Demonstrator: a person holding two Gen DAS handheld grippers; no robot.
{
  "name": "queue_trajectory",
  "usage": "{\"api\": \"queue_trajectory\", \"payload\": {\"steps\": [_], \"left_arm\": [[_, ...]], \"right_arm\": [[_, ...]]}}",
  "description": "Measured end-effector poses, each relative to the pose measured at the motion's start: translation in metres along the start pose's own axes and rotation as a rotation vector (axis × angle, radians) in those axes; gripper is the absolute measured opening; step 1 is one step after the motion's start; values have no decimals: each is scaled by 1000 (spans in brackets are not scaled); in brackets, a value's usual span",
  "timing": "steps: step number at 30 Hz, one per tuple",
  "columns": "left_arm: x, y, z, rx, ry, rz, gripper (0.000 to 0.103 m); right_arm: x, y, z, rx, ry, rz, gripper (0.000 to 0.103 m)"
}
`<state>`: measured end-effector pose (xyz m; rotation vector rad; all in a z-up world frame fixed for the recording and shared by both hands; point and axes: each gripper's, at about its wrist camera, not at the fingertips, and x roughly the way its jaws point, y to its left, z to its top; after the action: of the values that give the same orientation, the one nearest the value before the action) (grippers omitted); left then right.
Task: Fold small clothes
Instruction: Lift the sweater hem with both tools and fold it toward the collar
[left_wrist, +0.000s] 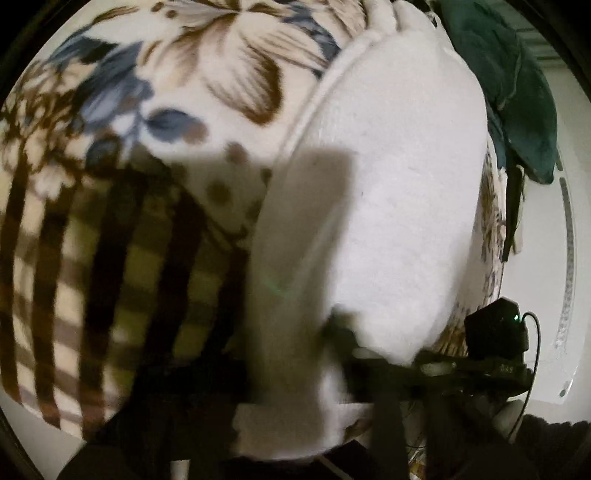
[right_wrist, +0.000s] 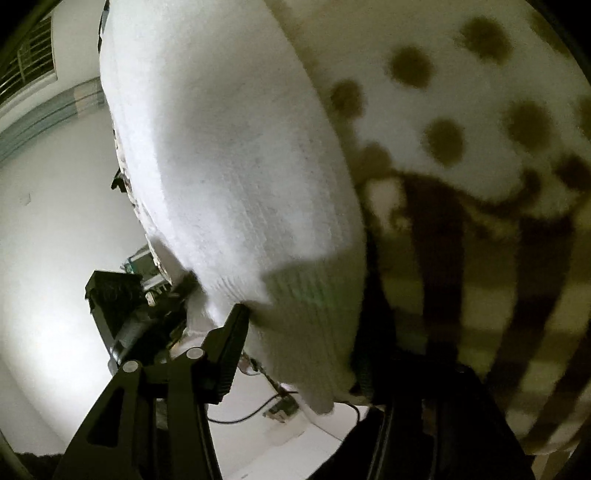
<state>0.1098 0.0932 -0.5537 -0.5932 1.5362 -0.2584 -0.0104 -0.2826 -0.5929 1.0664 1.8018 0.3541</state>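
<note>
The patterned blanket (left_wrist: 122, 155) fills the ground here, flowers and spots giving way to dark checks, and on it lies the white knit garment (left_wrist: 388, 192), the one being folded. Off at the far edge sits a dark green cloth (left_wrist: 524, 92), well apart from the action.

In the right wrist view the white garment spreads up and away from the ribbed hem (right_wrist: 314, 325), which is the end nearest the tool. The right gripper (right_wrist: 299, 350) has that hem between its fingers: one finger (right_wrist: 231, 354) presses on the outer side, the other sits dark behind the cloth, so I judge it clamped on the hem. The other tool shows low at the left of this view.

The left gripper (left_wrist: 295, 373) is a blur at the near edge of the garment; cloth lies across it, yet I cannot tell whether its jaws are closed on it.

To do this fold well, I'd say both near corners want lifting level, the hem kept taut between the two tools, then carried straight over to the far edge so the layers line up. An uneven lift could skew the knit, which looks soft and stretchy.
</note>
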Motion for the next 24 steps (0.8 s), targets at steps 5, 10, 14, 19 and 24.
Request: {"api": "queue_trajectory", "payload": {"steps": [5,10,14,19,24], "left_arm": [[-13,-5,-3,-84,-43,-21,12],[-45,-24,1,-110,-71,-80,12],[-79,-55,27,-84,-129,-155,12],[-97,-93,94,-80,-208,-268,12],[-86,-108,196,-86,-252,-315,12]], "right_arm": [[-3,12,0,19,-38,-17,14],[-37,43,-9,-24,-85,-17,13],[-75,87,2,-113,-145,-5,13],[-117,150,56,-172,-245,14,13],[-143,192,140,-174,-332,28,13]]}}
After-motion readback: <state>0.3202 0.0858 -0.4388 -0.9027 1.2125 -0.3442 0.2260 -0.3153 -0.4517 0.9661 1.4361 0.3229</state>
